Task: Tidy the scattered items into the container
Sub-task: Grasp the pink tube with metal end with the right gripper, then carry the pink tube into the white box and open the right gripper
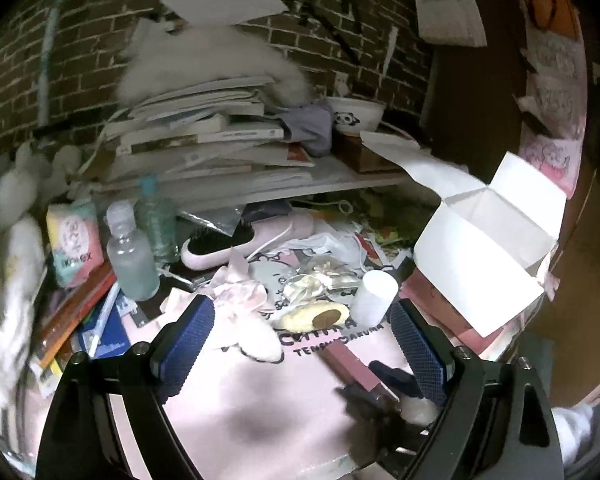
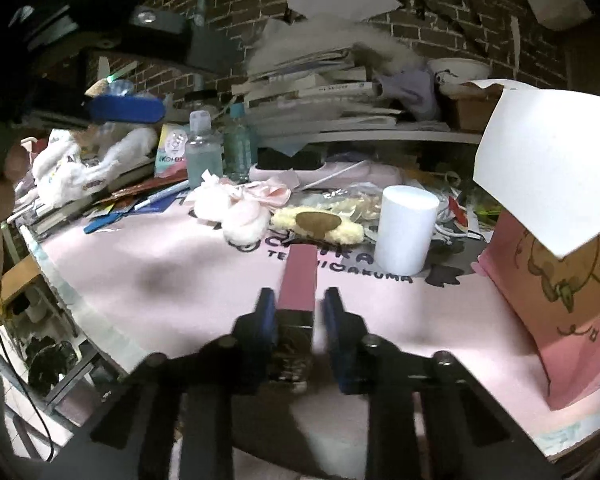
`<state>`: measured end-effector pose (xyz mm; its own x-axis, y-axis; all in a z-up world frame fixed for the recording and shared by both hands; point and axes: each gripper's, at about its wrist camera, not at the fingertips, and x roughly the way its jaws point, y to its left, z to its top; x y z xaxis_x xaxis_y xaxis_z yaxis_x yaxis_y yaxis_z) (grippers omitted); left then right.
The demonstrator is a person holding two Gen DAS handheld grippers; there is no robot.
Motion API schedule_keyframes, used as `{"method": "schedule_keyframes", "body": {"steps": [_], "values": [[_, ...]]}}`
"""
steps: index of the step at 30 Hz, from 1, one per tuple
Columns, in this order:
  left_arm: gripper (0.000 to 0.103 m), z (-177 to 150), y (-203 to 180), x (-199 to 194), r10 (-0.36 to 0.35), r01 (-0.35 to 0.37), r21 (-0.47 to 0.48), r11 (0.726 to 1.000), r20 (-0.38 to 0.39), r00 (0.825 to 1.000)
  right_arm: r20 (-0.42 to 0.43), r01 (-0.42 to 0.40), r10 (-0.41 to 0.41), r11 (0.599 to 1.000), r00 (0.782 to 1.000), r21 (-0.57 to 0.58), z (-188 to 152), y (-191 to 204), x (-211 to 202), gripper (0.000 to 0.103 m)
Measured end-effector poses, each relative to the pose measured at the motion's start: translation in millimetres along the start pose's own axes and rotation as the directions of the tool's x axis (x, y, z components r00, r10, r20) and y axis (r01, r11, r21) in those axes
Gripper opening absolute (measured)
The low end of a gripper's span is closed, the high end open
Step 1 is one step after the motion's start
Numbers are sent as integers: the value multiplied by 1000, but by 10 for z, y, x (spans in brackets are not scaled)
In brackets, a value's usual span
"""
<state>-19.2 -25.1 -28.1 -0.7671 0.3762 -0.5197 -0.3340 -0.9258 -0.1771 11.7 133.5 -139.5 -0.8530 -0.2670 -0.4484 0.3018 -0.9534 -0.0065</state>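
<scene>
My right gripper [image 2: 299, 294] is shut on a pink rectangular tube [image 2: 298, 276], held low over the pink mat [image 2: 160, 280]. The same tube [image 1: 346, 362] shows in the left wrist view, gripped at the lower right. My left gripper [image 1: 300, 308] stands open above the mat with nothing between its blue fingers [image 1: 188, 336]. Ahead of it lie a pink fluffy bow [image 1: 244, 300], an avocado plush [image 1: 314, 316] and a white cylinder [image 1: 374, 294]. The open box [image 1: 480, 264], pink with white flaps [image 2: 540, 152], stands at the right.
Two clear bottles [image 1: 132, 256], a tissue pack [image 1: 74, 240] and a pink hairbrush [image 1: 220, 244] crowd the back left. A book stack [image 1: 204, 132] and a panda bowl [image 1: 354, 114] sit on a shelf against the brick wall. The table edge [image 2: 80, 312] runs at the left.
</scene>
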Motion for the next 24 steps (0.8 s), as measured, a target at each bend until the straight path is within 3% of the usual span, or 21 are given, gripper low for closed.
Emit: {"method": "schedule_keyframes", "body": {"steps": [6, 12, 24], "values": [[95, -52, 34, -32, 18, -18, -12, 1000, 7, 1000, 11, 14, -14, 1000, 1000, -10, 18, 7, -5, 15], [95, -53, 69, -104, 15, -14, -34, 999, 45, 999, 81, 46, -41, 997, 996, -62, 138, 70, -163, 15], [95, -40, 67, -297, 19, -17, -30, 999, 83, 996, 218, 1, 33, 988, 975, -155, 758, 136, -665, 15]]}}
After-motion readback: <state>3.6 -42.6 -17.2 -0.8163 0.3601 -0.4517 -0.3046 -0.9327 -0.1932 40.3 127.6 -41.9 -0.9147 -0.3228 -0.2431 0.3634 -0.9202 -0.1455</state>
